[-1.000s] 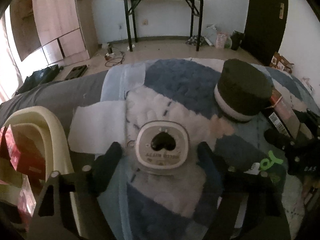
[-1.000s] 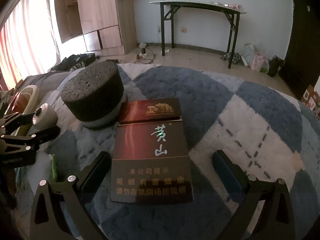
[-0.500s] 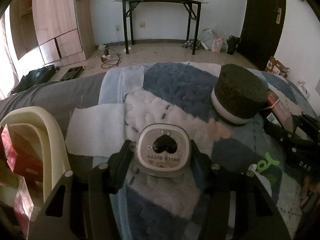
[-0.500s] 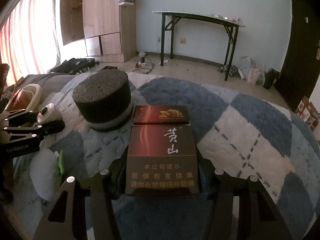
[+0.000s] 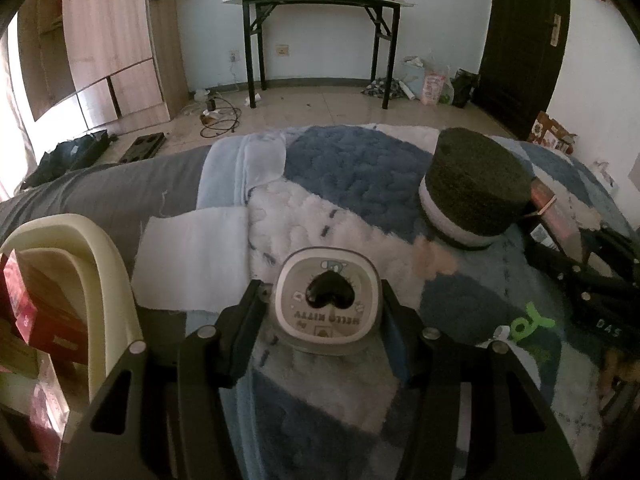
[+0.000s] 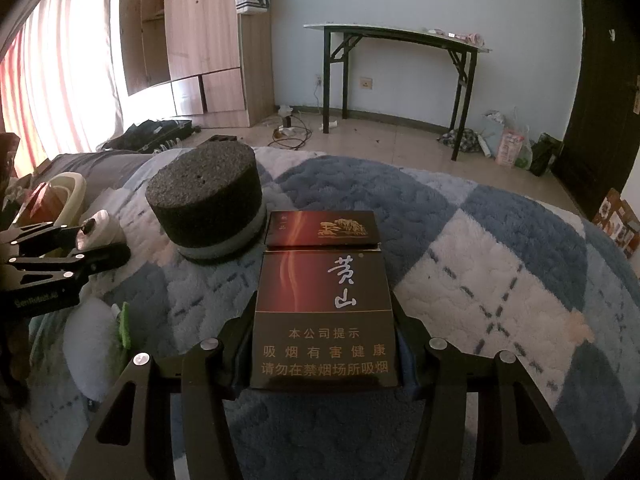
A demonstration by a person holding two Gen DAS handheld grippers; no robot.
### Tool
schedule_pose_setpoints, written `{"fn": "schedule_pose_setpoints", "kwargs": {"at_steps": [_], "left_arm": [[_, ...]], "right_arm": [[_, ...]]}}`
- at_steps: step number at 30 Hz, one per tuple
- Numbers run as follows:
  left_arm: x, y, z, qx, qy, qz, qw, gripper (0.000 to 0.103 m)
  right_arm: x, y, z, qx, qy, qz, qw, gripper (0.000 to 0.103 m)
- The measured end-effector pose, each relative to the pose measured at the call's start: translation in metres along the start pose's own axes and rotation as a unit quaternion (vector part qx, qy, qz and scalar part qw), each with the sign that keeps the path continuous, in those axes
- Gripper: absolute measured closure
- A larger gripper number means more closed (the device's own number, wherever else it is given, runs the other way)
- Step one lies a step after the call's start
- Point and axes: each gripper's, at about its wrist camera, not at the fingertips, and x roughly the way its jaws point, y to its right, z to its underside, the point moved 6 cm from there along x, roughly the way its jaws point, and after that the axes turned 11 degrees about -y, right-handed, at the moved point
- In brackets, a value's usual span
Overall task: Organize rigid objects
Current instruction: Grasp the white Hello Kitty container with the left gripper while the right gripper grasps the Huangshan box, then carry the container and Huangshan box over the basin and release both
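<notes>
Left wrist view: left gripper (image 5: 326, 304) clamped on the small grey-and-white case (image 5: 327, 298), low over the blue-and-white blanket (image 5: 360, 176) on the bed.
Jaws just closed in, pads now pressing both sides of the case. Best lifted straight up, kept level, then carried left toward the cream basket (image 5: 100, 252), clear of the foam cylinder (image 5: 476, 188).

Right wrist view: right gripper (image 6: 324, 344) clamped on the dark red cigarette box (image 6: 324, 300), just beside the foam cylinder (image 6: 206, 196).
Jaws just closed too, gripping the box's near end only, so likely to droop; worth lifting slowly, without swinging, away from the left gripper (image 6: 72, 248).
</notes>
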Motion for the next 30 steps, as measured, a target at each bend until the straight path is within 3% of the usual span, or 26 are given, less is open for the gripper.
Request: {"fn": "schedule_pose_setpoints", "kwargs": {"at_steps": [12,19,26,30], "left_arm": [[-0.005,0.0,0.0,0.008,0.002,0.002,1.0,0.047],[-0.032,-0.01,0.0,0.01,0.019,0.006,0.9997,0.047],[-0.09,-0.055,-0.003,-0.022,0.063,0.0,0.9978,0.047],[-0.127,-0.106,0.011,-0.052,0.078,-0.015,0.9955,0.047]], "right_arm": [[0.0,0.003,-0.001,0.007,0.0,-0.009,1.0,0.048],[-0.011,0.0,0.001,0.002,0.018,-0.016,1.0,0.048],[-0.041,0.014,0.002,0.008,0.044,-0.023,0.999,0.048],[-0.062,0.024,0.002,0.023,0.058,-0.03,0.998,0.048]]}}
